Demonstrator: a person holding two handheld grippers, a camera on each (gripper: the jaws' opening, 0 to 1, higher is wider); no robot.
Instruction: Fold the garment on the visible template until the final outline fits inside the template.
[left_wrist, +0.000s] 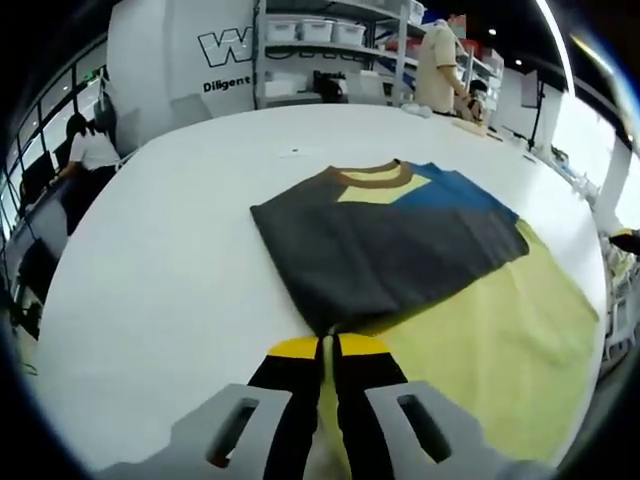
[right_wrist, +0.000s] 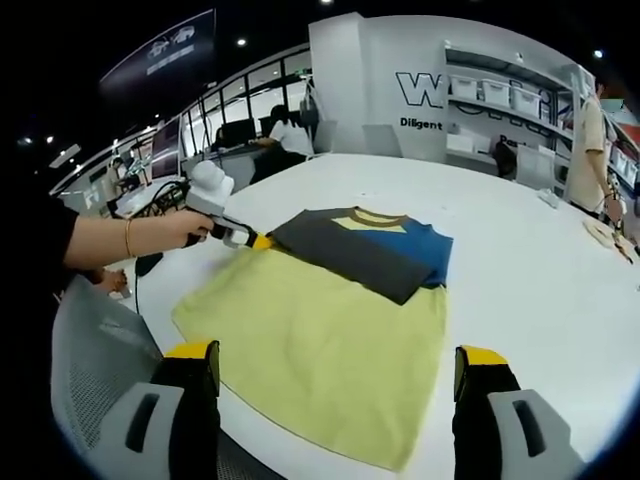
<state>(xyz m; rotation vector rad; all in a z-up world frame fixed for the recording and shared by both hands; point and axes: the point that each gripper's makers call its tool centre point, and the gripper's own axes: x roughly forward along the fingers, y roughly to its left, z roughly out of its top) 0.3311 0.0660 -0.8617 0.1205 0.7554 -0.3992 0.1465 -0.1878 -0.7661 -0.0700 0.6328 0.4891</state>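
A colour-block T-shirt lies flat on the white table (left_wrist: 170, 260), with a yellow-green body (left_wrist: 480, 340), a blue shoulder (left_wrist: 455, 190) and a brown collar (left_wrist: 375, 177). A dark grey part (left_wrist: 380, 250) lies folded across its upper half. My left gripper (left_wrist: 328, 345) is shut on the near corner of that grey fold. In the right gripper view the same gripper (right_wrist: 255, 240) sits at the fold's left corner, held by a hand (right_wrist: 175, 230). My right gripper (right_wrist: 337, 355) hangs open above the shirt's yellow-green body (right_wrist: 320, 340), with nothing between its fingers.
A person (left_wrist: 85, 150) sits at the table's far left edge. Another person (left_wrist: 437, 65) stands by shelves with bins (left_wrist: 330, 30) behind the table. Small flat items (right_wrist: 605, 235) lie at the table's far right. A grey mesh chair back (right_wrist: 100, 370) is near my right gripper.
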